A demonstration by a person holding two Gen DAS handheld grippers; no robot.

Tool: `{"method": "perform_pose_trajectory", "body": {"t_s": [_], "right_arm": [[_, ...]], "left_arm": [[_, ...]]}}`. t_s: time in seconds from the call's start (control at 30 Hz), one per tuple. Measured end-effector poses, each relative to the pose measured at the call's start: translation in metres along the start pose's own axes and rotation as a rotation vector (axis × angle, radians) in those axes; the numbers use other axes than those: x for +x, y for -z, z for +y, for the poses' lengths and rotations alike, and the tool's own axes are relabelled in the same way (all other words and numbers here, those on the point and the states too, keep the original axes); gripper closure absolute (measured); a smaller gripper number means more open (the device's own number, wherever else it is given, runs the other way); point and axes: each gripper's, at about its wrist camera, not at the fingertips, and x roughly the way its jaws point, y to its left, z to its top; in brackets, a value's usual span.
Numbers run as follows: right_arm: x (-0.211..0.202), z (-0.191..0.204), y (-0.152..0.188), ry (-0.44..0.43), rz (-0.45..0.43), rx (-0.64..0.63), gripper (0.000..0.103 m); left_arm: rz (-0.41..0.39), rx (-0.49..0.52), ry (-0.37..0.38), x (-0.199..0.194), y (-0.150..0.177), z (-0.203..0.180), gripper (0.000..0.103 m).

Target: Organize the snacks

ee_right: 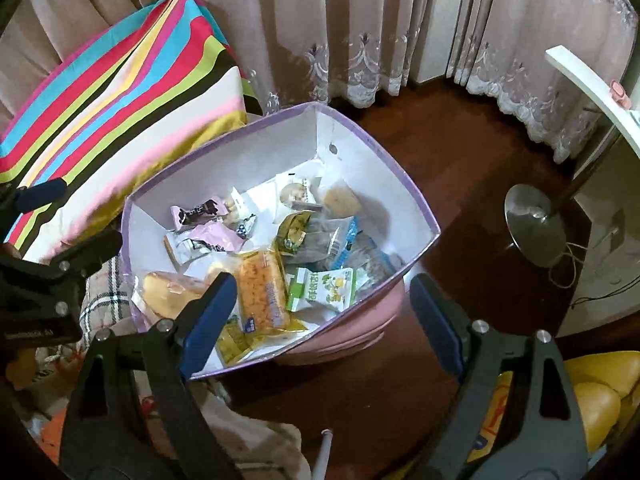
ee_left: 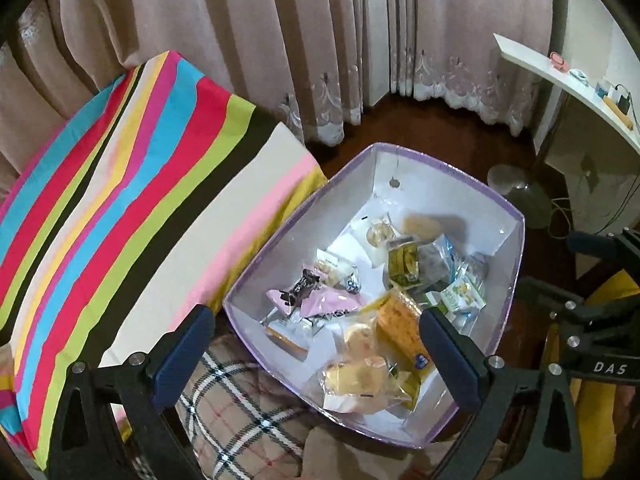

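Left wrist view: the left gripper (ee_left: 316,344) stands wide, its two blue pads apart with nothing between them. One pad (ee_left: 182,354) sits at about seven o'clock over the plaid cloth (ee_left: 240,408); the other pad (ee_left: 452,354) sits at about five o'clock over the near end of the box (ee_left: 516,240). The box is purple outside and white inside, and fills the middle and lower right of the picture. The snacks lie loose in it: a pink packet (ee_left: 324,300) toward its left, an orange cake packet (ee_left: 404,328) just right of that, round cakes in clear wrap (ee_left: 360,372) at the near end, and a green-and-white packet (ee_left: 460,298) toward the right wall. A striped cushion (ee_left: 120,184) fills nine to eleven o'clock, touching the box's left side. Curtains (ee_left: 280,40) hang along twelve o'clock. The right gripper's black frame (ee_left: 592,320) shows at three to four o'clock.

Right wrist view: the right gripper (ee_right: 324,320) also stands wide and holds nothing. Its left pad (ee_right: 208,320) hangs over the box's (ee_right: 416,216) near corner, beside the orange cake packet (ee_right: 264,292); its right pad (ee_right: 436,320) is outside the box, over the dark wooden floor (ee_right: 460,152). The green-and-white packet (ee_right: 328,290) lies between the pads, lower down in the box and untouched. The pink packet (ee_right: 212,240) lies at about ten o'clock from centre. The striped cushion (ee_right: 120,92) sits at ten o'clock, and a round metal stand base (ee_right: 532,228) at three o'clock.
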Motion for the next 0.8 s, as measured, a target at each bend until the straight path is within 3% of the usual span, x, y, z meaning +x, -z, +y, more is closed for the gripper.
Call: {"method": "perform_pose_trajectory", "body": {"t_s": [0.8], "right_arm": [[0.0103,0.0049,0.0033,-0.022,0.037,0.016,0.014]], "left_arm": [[0.045,-0.018,0.014,0.0089,0.0025,0.0034,0.000]]}}
